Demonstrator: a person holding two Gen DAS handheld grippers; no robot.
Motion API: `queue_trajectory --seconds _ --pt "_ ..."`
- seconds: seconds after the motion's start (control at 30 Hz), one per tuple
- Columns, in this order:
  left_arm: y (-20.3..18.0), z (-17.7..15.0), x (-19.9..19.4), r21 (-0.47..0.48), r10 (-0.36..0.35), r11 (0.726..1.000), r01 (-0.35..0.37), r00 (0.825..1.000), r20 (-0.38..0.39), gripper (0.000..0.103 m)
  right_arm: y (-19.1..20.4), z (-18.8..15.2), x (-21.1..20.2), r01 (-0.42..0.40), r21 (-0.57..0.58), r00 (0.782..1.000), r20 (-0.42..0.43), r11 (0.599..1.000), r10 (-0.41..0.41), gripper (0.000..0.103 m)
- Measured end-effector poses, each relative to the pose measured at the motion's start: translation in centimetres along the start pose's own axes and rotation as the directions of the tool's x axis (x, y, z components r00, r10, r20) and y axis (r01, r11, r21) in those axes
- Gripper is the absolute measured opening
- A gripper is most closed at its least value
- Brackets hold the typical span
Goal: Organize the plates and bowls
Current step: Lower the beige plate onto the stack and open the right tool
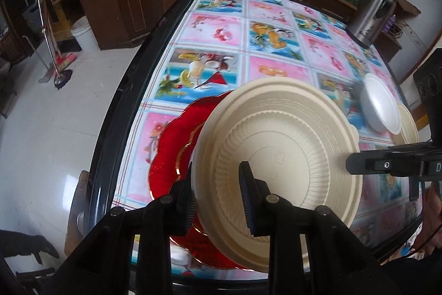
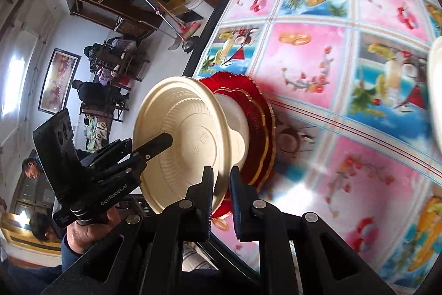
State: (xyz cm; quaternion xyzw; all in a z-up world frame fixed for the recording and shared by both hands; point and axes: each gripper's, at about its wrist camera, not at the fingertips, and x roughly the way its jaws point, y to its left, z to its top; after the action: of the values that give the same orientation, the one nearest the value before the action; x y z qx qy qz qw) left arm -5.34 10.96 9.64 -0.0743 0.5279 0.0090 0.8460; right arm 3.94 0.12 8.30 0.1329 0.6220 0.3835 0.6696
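Left wrist view: the left hand-held gripper (image 1: 218, 198) sits at the lower centre of the frame, its two fingers clasping the near rim of a cream plate (image 1: 279, 170), one pad on each face. The plate is tilted, its ribbed underside toward the camera, above a red plate (image 1: 168, 156) that lies on the tabletop (image 1: 276, 65) at lower left. At the right edge the right hand-held gripper (image 1: 359, 165) reaches in and meets the cream plate's far rim. Only this view shows a white bowl (image 1: 382, 104) at the right of the frame, lying on another cream plate (image 1: 408, 126), and a steel kettle (image 1: 371, 15) at upper right.

Right wrist view: the right hand-held gripper (image 2: 221, 201), bottom centre, is clenched on the cream plate's (image 2: 185, 140) edge, which runs between its fingers. The left hand-held gripper (image 2: 163, 143) comes in from the left, with one finger lying across the plate's underside. This view alone shows a second cream-coloured dish (image 2: 234, 129) behind the plate, between it and the red plate (image 2: 259, 115), which here appears as two stacked red plates with gold rims. The patterned tabletop (image 2: 331, 46) fills the right.
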Motion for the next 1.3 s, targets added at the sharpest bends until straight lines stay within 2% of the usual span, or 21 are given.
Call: queue_trajectory --seconds 0.4,1.13,1.23,1.3 --pt "1.7 0.2 2.8 -0.008 -0.010 1.000 0.009 0.999 -0.046 0.027 0.2 1.3 2.7 0.010 0.044 1.000 -0.021 0.999 -0.009 0.014" --pt "1.6 0.6 3.8 -0.001 0.001 1.000 -0.001 0.999 -0.052 0.027 -0.7 0.9 3.2 0.022 0.075 0.999 -0.044 0.997 -0.019 0.016" --pt "1.7 0.7 3.7 -0.007 0.005 1.000 -0.005 0.999 -0.047 0.029 -0.6 1.0 3.1 0.019 0.065 0.999 -0.044 0.998 -0.017 0.023" --pt "1.8 0.8 3.7 -0.012 0.010 1.000 -0.011 0.999 -0.047 0.029 -0.6 0.9 2.9 0.019 0.060 0.999 -0.039 0.998 -0.016 0.030"
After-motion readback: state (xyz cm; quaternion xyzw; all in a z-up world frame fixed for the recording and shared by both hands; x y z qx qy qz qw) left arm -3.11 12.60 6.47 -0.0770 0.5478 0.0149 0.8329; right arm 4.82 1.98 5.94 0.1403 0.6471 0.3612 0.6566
